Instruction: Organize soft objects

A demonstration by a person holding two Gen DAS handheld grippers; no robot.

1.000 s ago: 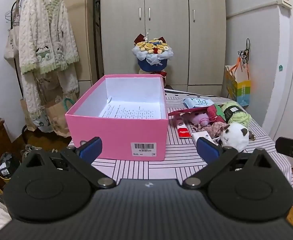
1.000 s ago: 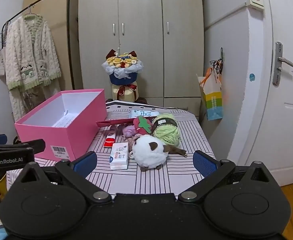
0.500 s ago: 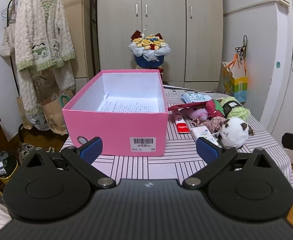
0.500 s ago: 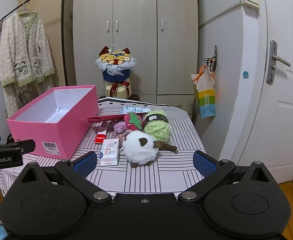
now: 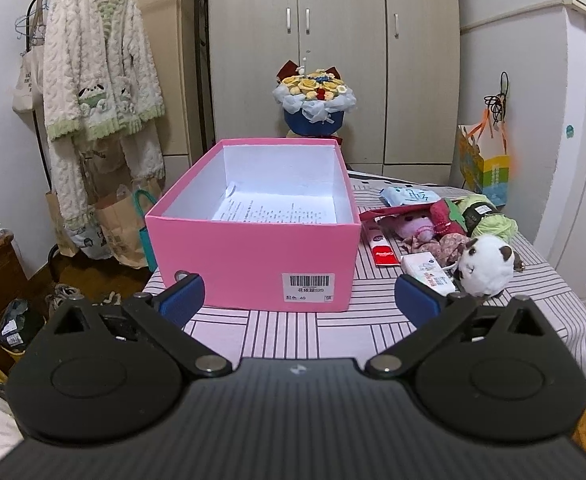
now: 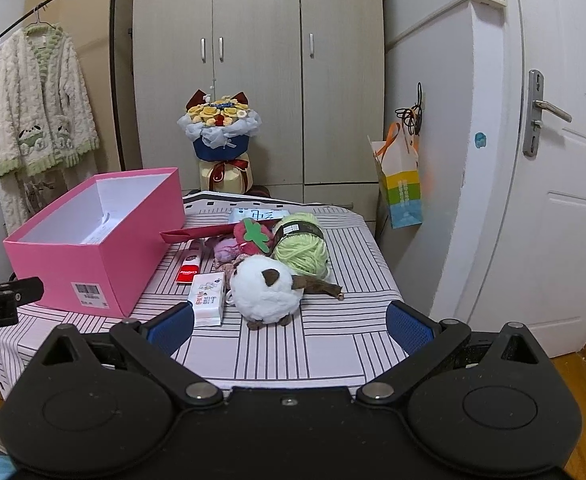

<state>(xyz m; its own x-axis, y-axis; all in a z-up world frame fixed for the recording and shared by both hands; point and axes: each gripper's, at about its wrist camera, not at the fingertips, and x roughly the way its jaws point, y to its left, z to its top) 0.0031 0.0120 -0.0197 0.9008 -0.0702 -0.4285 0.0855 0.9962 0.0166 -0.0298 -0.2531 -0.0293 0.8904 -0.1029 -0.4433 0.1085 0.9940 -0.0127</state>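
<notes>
both grippers are wide open w/ nothing in them. left gripper (image 5: 299,298) hangs in front of the pink box (image 5: 253,256). right gripper (image 6: 289,322) is near the white fluffy toy (image 6: 265,290) on the striped table (image 6: 333,344). green yarn ball (image 6: 303,246) & red strawberry toy (image 6: 253,234) sit just behind it, right of the box.

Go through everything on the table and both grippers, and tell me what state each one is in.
Pink cardboard box: lidless, only a printed sheet inside.
White round plush toy: on the striped tablecloth, not gripped.
Green yarn ball: wound, banded, behind the plush.
Red toothpaste tube: lying flat.
White tissue pack: lying flat.
Left gripper: open, empty.
Right gripper: open, empty.
</notes>
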